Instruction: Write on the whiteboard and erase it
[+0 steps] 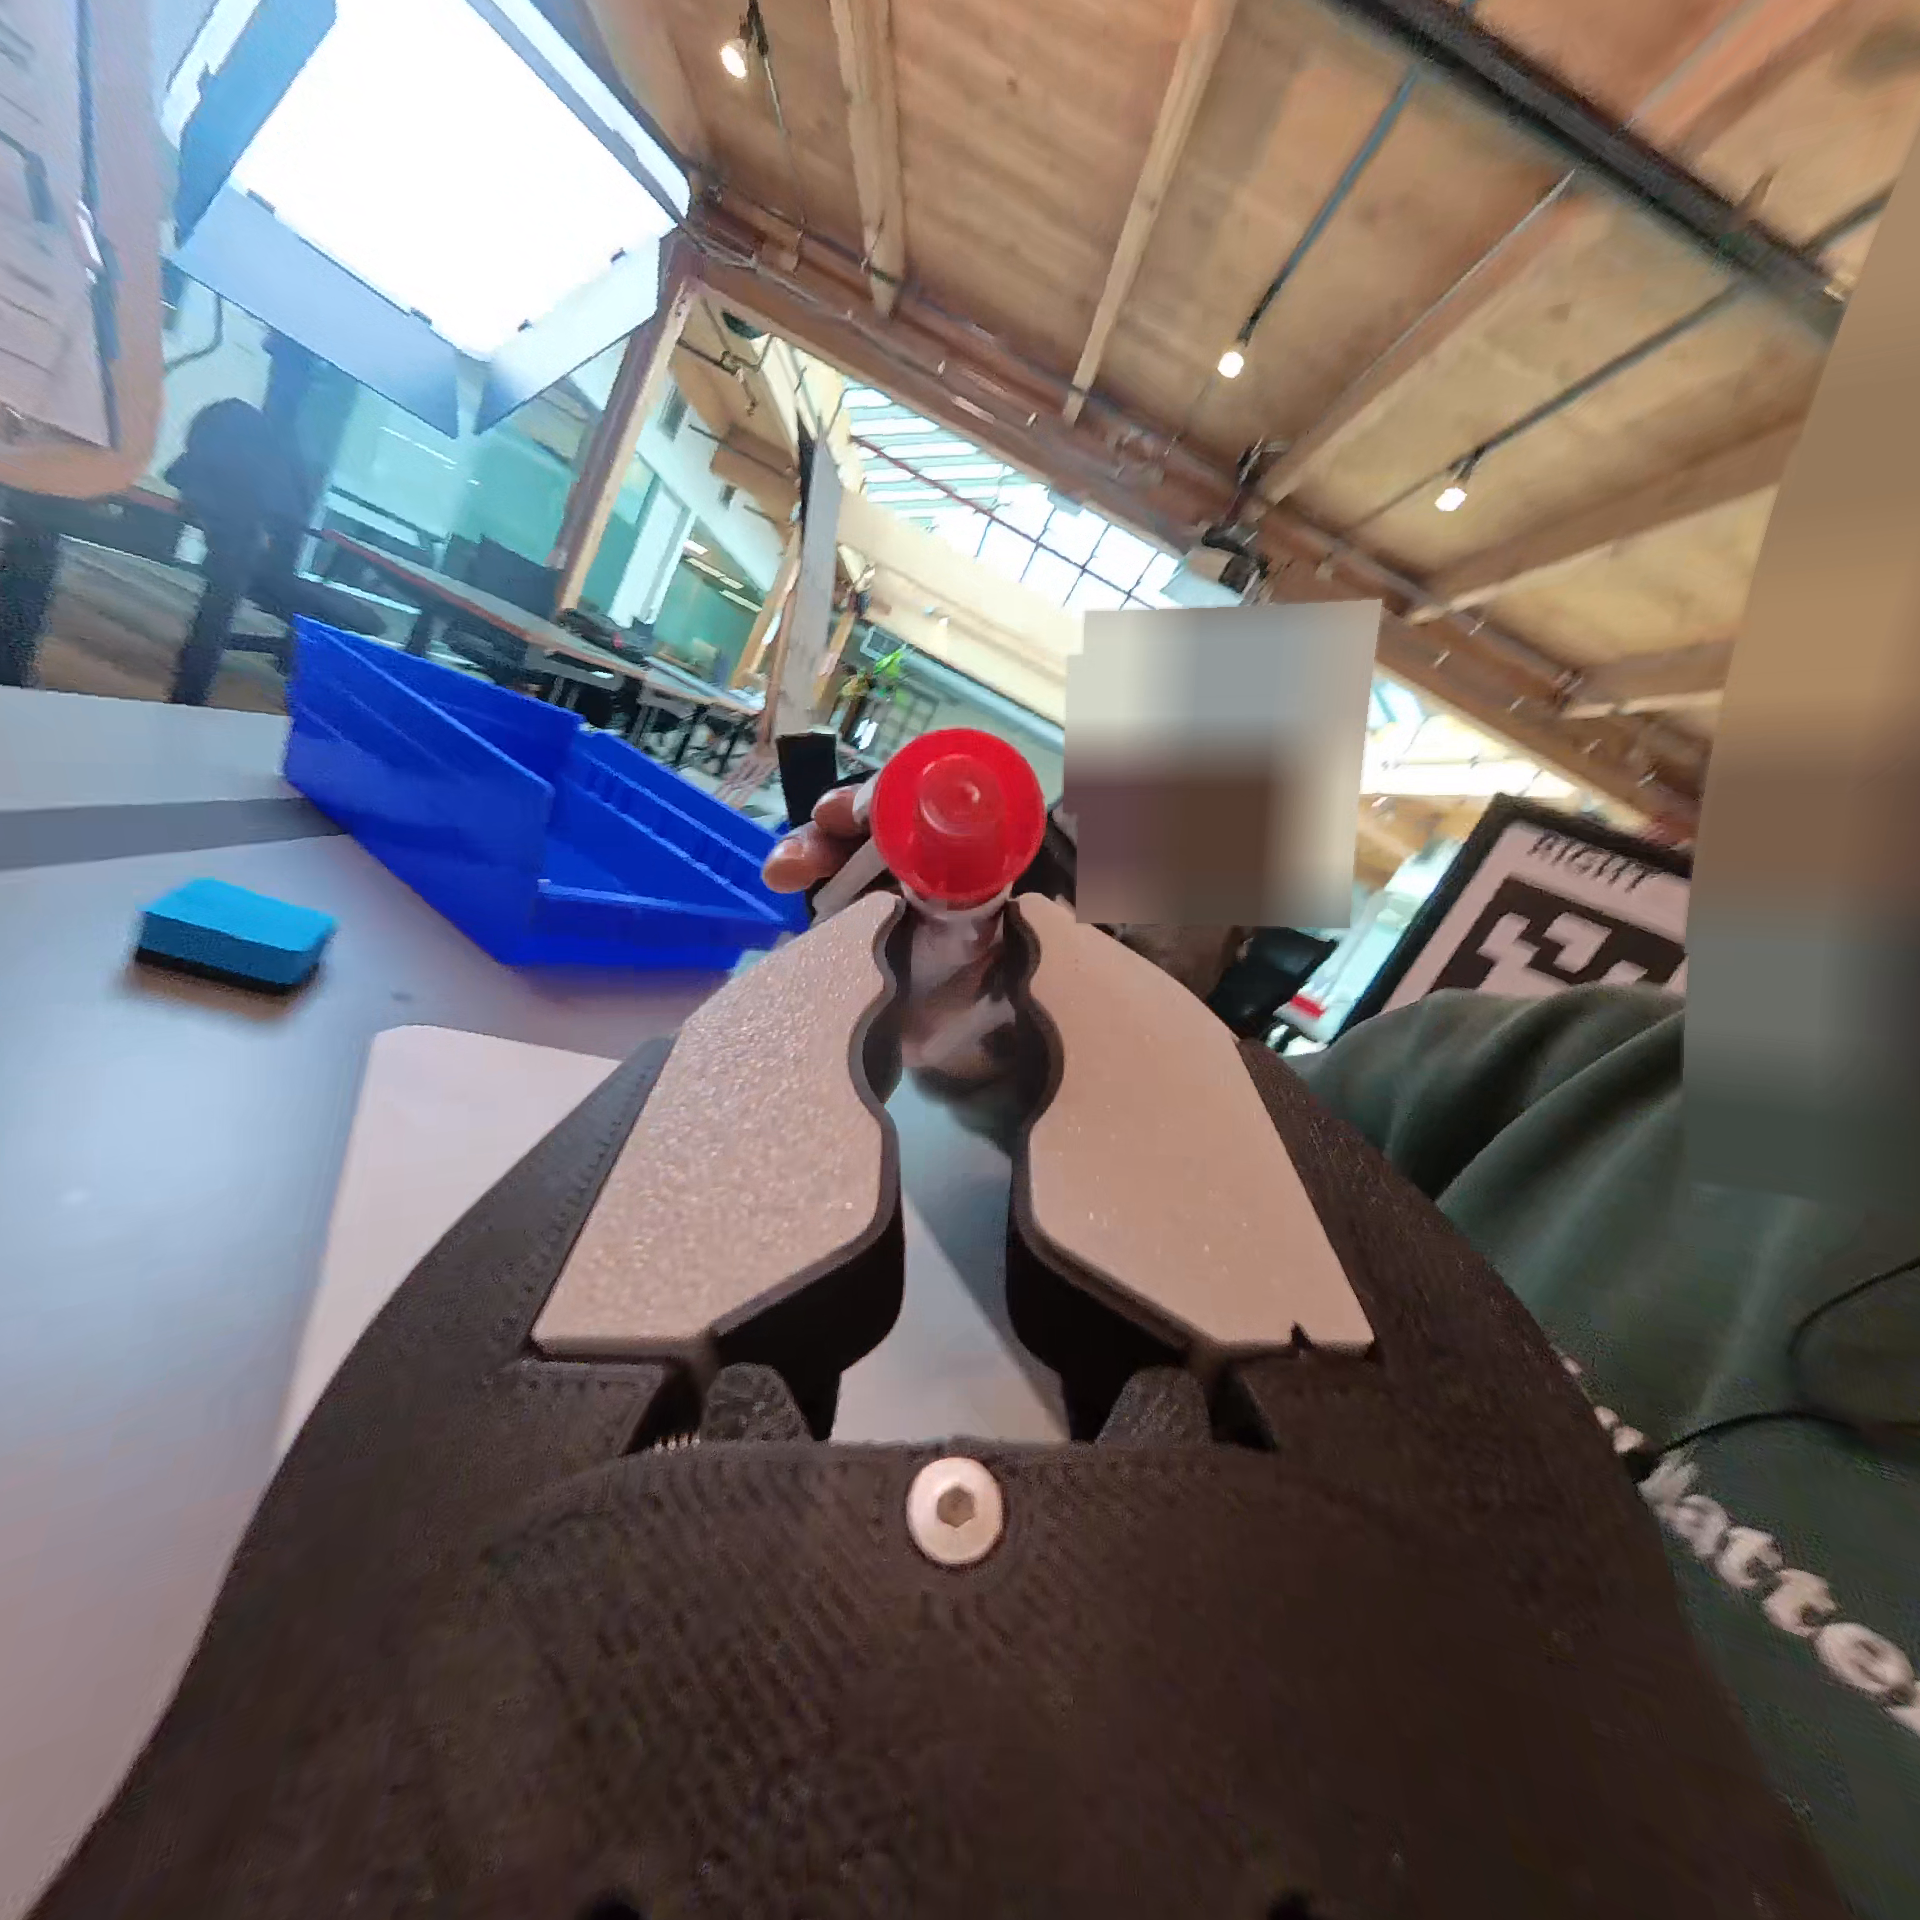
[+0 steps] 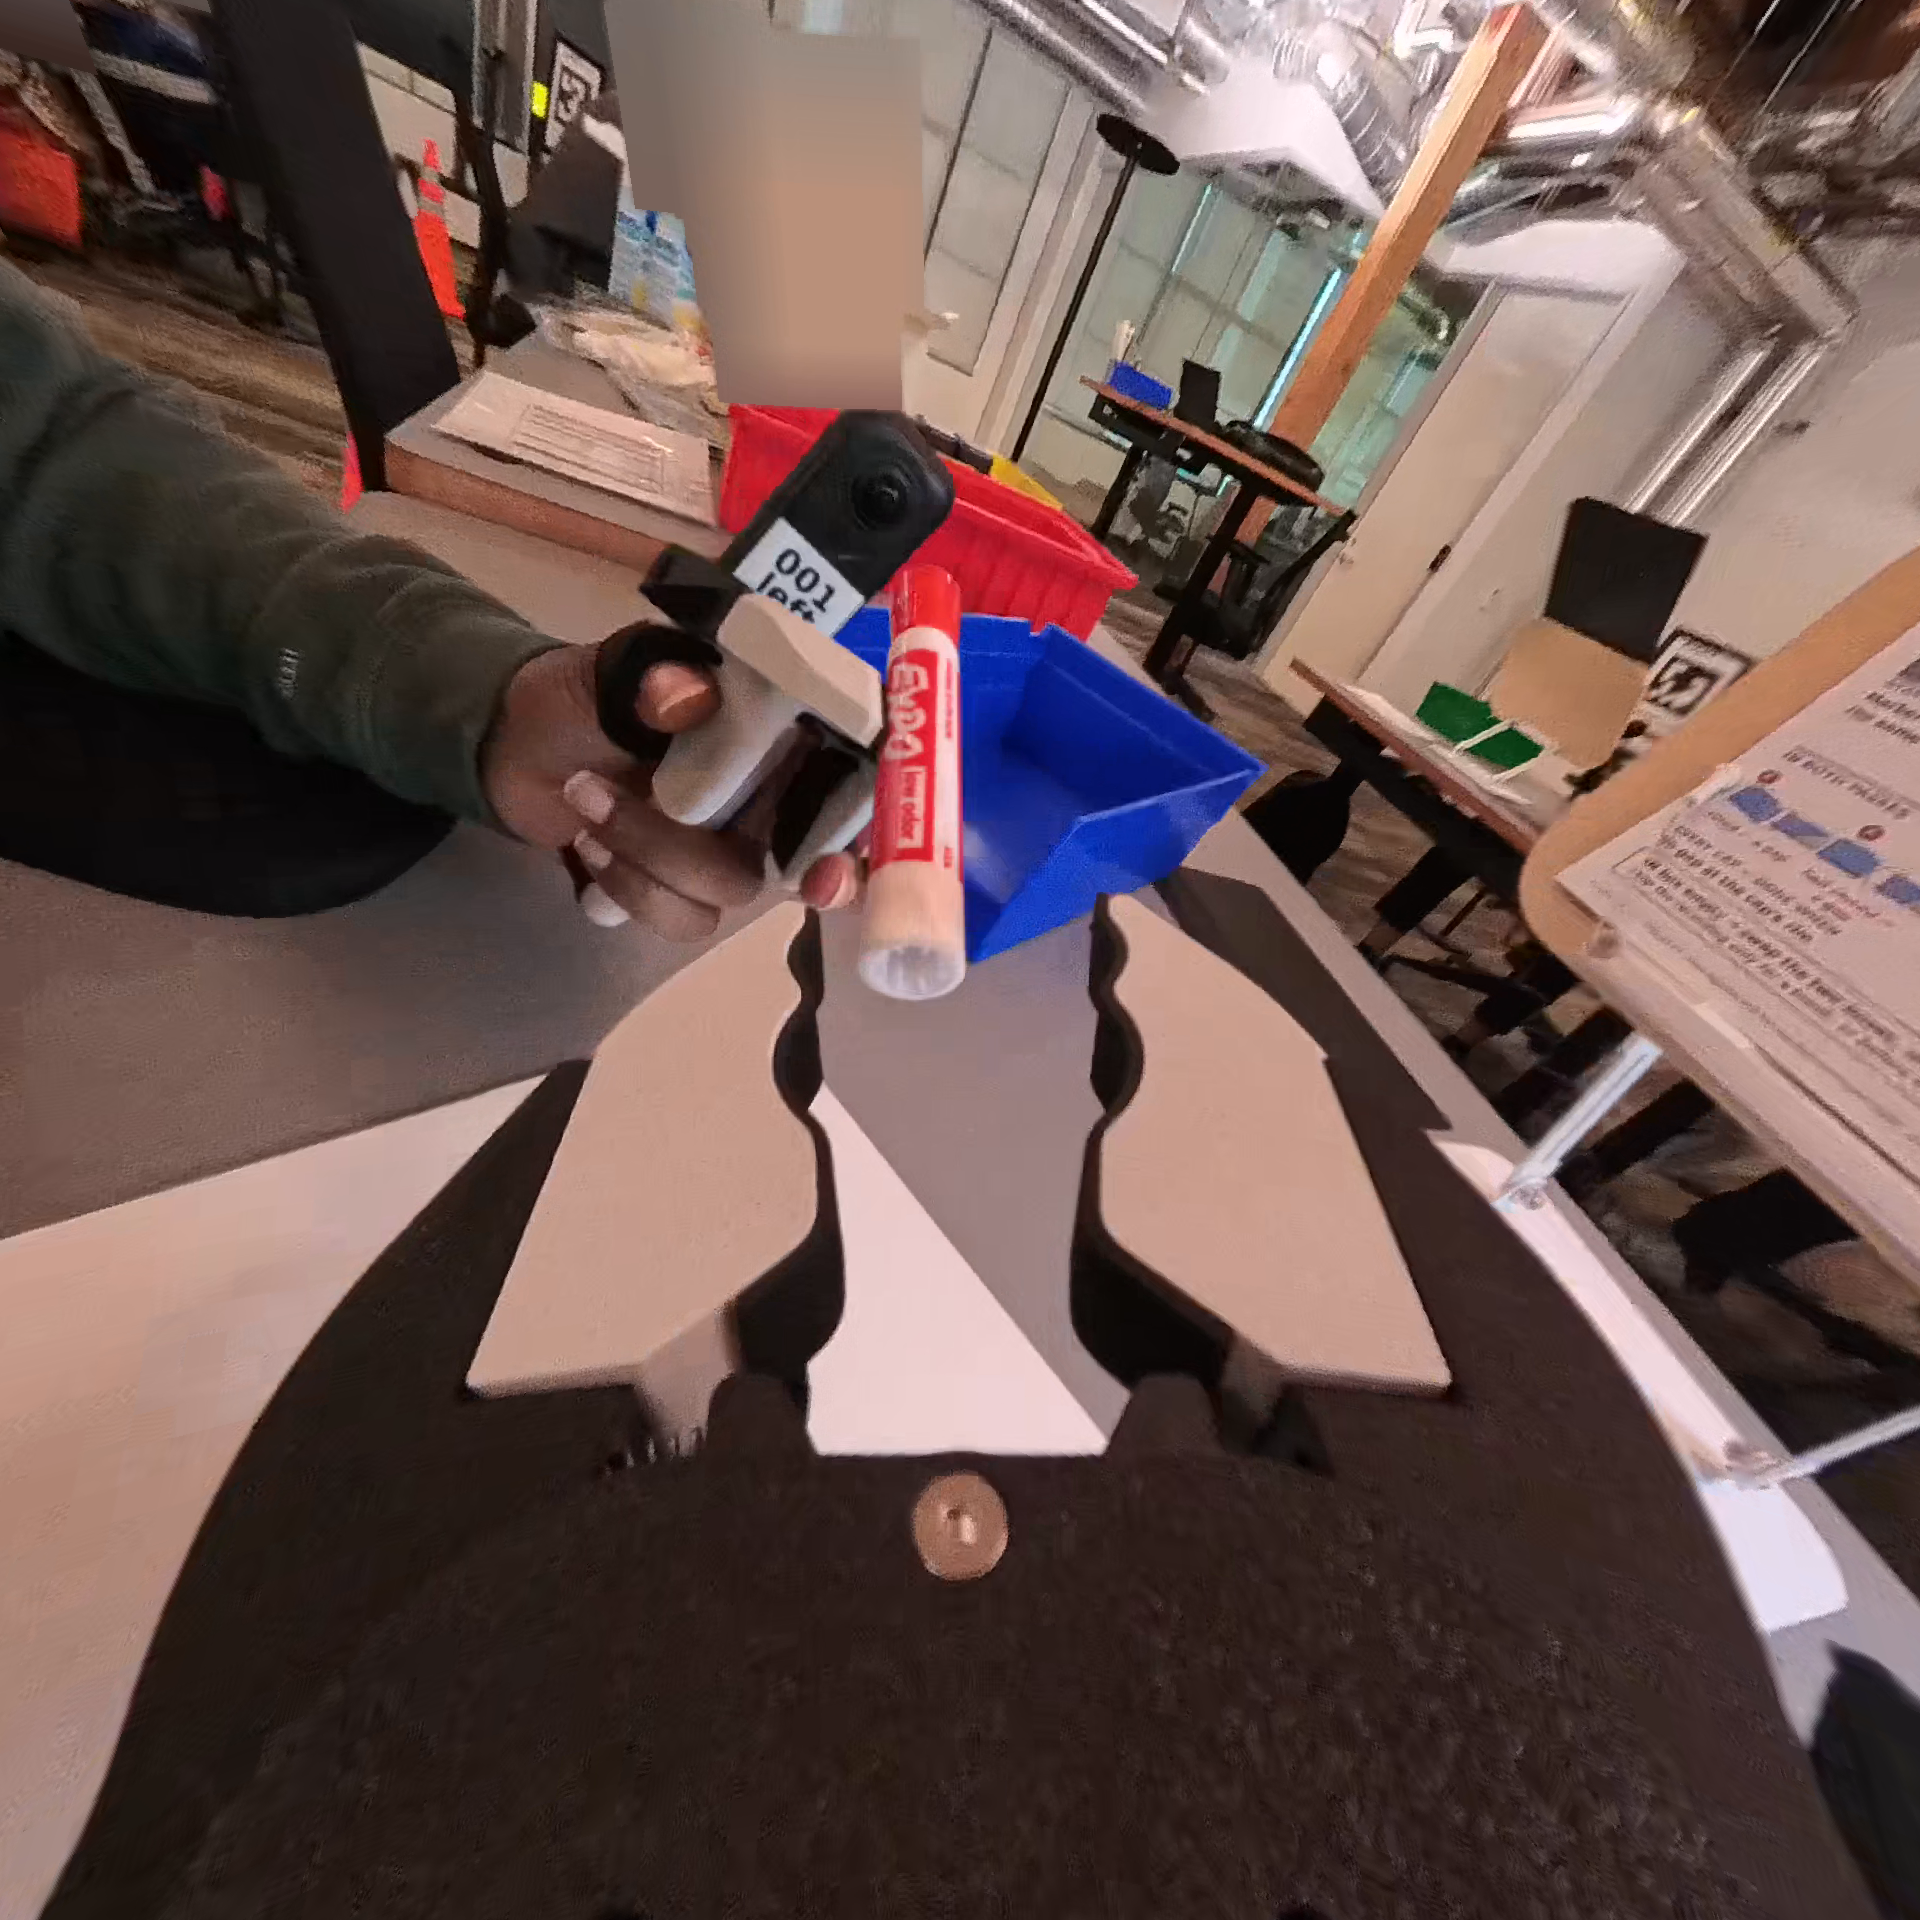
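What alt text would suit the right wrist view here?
The open right gripper points at a red-capped marker held upright by the left gripper in a person's hand above a grey table. A blue bin sits behind the marker, and a whiteboard lies below.

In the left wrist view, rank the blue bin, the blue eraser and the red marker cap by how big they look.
1. Blue bin, clearly the largest.
2. Blue eraser.
3. Red marker cap, looking about the same as the eraser. It sits right at the left gripper, so nearness inflates it; I wouldn't rank those two firmly.
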### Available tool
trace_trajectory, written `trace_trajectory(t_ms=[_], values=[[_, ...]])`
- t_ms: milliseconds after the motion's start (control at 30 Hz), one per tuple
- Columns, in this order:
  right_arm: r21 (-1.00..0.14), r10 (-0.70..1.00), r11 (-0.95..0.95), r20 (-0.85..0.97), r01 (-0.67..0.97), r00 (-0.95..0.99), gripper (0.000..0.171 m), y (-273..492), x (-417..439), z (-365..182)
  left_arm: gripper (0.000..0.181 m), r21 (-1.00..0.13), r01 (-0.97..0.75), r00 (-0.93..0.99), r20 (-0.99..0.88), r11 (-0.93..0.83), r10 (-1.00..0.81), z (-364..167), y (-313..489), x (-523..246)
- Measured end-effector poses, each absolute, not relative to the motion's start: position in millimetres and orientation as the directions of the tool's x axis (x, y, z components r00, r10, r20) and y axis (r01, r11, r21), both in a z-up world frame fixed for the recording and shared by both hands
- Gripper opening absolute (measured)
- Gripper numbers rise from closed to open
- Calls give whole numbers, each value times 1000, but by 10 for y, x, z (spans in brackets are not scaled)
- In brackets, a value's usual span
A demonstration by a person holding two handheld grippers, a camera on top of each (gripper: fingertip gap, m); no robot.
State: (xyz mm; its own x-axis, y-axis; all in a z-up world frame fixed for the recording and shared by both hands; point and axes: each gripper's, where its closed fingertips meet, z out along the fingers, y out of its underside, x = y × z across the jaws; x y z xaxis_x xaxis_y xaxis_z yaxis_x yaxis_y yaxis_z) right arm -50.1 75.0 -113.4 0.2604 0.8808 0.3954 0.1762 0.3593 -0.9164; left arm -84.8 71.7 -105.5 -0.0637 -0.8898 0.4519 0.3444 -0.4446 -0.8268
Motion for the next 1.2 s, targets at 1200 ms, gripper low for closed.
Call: trace_trajectory(t_ms=[1200], values=[[-944, 937, 273, 305, 184, 172, 20, 523, -591, -1152, 40, -864, 216, -74, 451, -455, -890, -1177, 584, -780]])
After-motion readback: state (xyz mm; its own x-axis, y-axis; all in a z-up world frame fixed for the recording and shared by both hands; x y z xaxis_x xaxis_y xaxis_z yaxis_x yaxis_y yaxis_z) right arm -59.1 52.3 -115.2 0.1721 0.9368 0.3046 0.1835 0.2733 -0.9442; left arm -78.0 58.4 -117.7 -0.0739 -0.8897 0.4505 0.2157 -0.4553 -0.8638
